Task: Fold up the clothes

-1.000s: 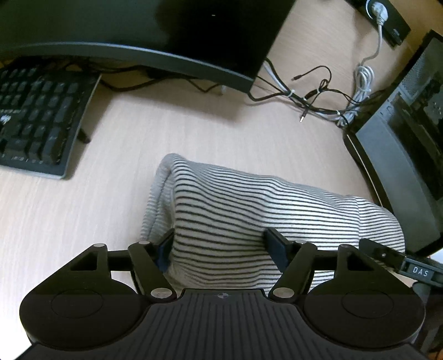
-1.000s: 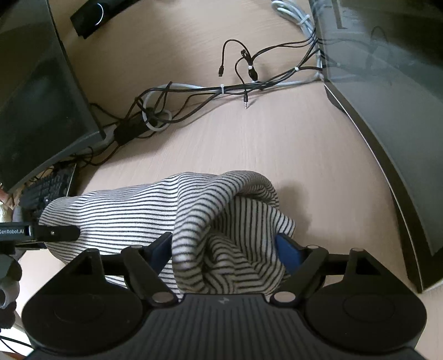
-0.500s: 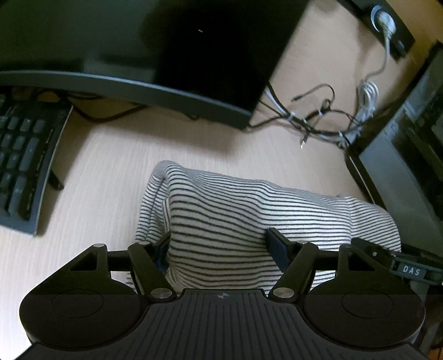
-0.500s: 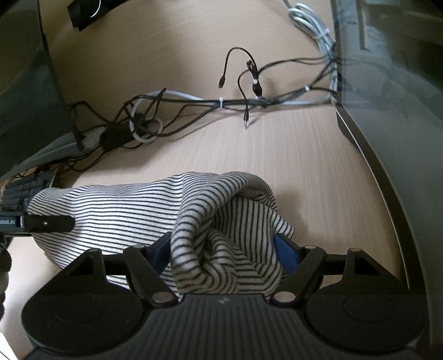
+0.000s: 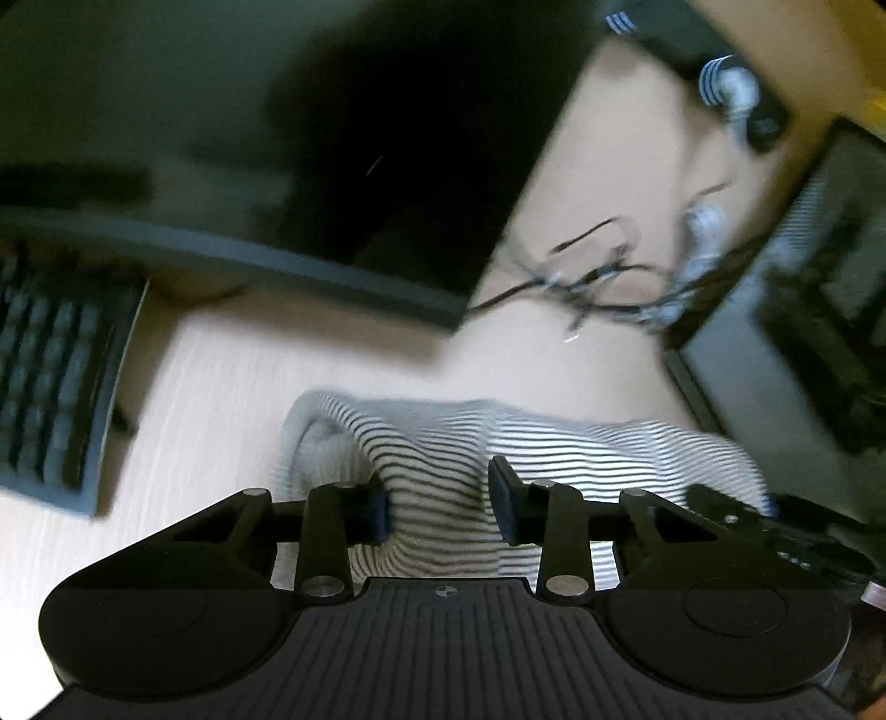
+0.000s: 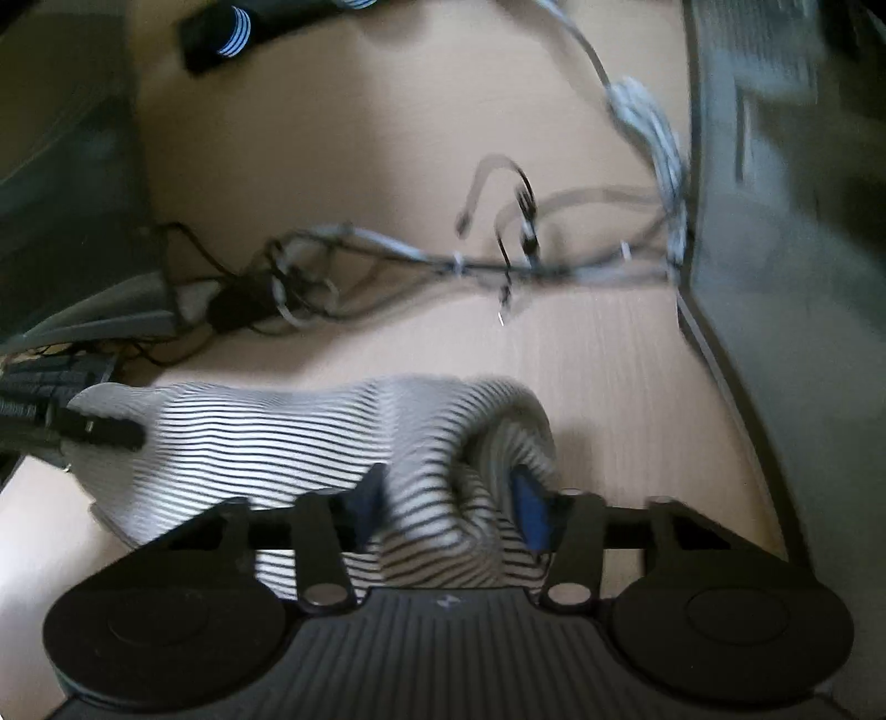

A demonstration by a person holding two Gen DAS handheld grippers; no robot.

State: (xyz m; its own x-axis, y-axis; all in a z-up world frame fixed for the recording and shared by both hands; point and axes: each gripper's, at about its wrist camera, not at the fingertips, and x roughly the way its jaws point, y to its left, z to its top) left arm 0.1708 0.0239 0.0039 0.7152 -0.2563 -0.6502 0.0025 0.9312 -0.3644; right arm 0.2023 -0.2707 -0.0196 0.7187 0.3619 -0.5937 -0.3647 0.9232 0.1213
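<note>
A white garment with thin black stripes (image 5: 581, 448) lies bunched on the pale wooden desk (image 5: 221, 415). My left gripper (image 5: 440, 501) is at its left end; the jaws are closing and the cloth is pinched into a ridge between the pads. In the right wrist view the same garment (image 6: 249, 437) stretches to the left. My right gripper (image 6: 447, 504) holds its rolled right end; the jaws are closing with a thick fold squeezed between the blue pads. The left gripper's finger (image 6: 99, 429) shows at the garment's far end. Both views are motion-blurred.
A dark keyboard (image 5: 50, 382) lies at the left and a curved monitor (image 5: 332, 138) stands behind the garment. Tangled cables (image 6: 443, 260) run across the desk beyond it. Another dark screen (image 6: 803, 221) stands at the right, and a black bar-shaped device (image 6: 232, 27) lies at the back.
Both grippers' jaws have narrowed onto the striped cloth, bunching it between the pads. Both hands have lifted slightly, and the garment has pulled up into ridges.
</note>
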